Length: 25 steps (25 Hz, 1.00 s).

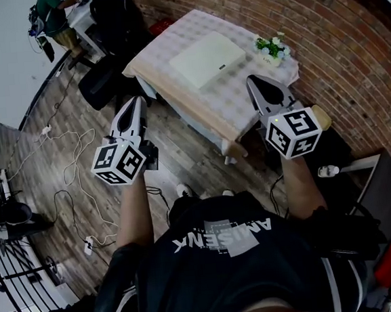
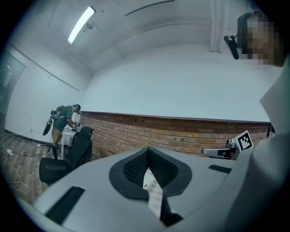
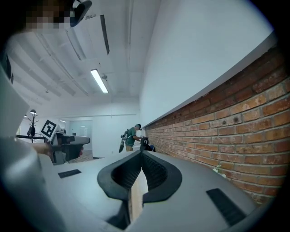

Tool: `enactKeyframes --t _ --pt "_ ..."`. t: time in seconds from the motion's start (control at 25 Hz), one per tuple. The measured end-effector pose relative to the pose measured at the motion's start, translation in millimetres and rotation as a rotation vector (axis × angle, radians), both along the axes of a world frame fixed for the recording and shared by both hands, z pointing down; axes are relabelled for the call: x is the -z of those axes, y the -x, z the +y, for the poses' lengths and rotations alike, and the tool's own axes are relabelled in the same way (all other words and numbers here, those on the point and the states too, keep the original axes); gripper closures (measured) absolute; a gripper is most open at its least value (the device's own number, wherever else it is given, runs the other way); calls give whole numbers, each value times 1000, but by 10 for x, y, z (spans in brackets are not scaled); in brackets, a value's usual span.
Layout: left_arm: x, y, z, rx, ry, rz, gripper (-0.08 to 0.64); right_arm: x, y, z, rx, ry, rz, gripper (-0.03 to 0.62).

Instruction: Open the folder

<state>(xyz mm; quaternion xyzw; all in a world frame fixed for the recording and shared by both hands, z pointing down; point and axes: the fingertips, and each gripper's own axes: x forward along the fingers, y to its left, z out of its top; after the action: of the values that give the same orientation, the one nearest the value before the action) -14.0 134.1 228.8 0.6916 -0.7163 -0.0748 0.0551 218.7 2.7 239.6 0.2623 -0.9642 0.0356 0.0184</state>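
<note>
The folder [image 1: 207, 59] is a flat, pale, closed rectangle lying on the checked cloth of a small table [image 1: 242, 107] ahead of me. Both grippers are held level in the air, short of the table. My left gripper [image 1: 136, 100] [image 2: 147, 153] is off the table's near-left corner, jaws shut and empty. My right gripper [image 1: 252, 80] [image 3: 141, 155] hovers over the table's near-right edge, to the right of the folder, jaws also shut with nothing between them. Neither touches the folder. Each gripper view shows the other gripper to the side: the right gripper [image 2: 226, 152] and the left gripper [image 3: 63, 145].
A small potted plant [image 1: 271, 46] stands at the table's far right corner by the brick wall [image 1: 349, 50]. Black office chairs [image 1: 107, 78] sit left of the table. Cables [image 1: 73, 152] trail over the wooden floor. A person [image 1: 54, 18] works at a far desk.
</note>
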Motion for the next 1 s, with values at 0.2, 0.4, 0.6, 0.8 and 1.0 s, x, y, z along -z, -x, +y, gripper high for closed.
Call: enactKeyframes --t 0.2,0.4,0.6,0.8,1.0 --pt "-141 266 -272 -30 1 1 548 -77 140 -146 -45 -11 31 551" --pt "-327 656 -622 -88 16 -46 548 -155 402 -303 -105 -18 57 551" --pt "-356 936 -1095 -200 18 -58 548 -157 675 -524 -196 -5 72 552" --pt "-348 1214 -1430 -295 4 -69 548 -192 927 -678 -273 17 82 551" --pt "-412 1483 -1714 -354 16 -108 548 -196 1146 -795 -328 17 87 551"
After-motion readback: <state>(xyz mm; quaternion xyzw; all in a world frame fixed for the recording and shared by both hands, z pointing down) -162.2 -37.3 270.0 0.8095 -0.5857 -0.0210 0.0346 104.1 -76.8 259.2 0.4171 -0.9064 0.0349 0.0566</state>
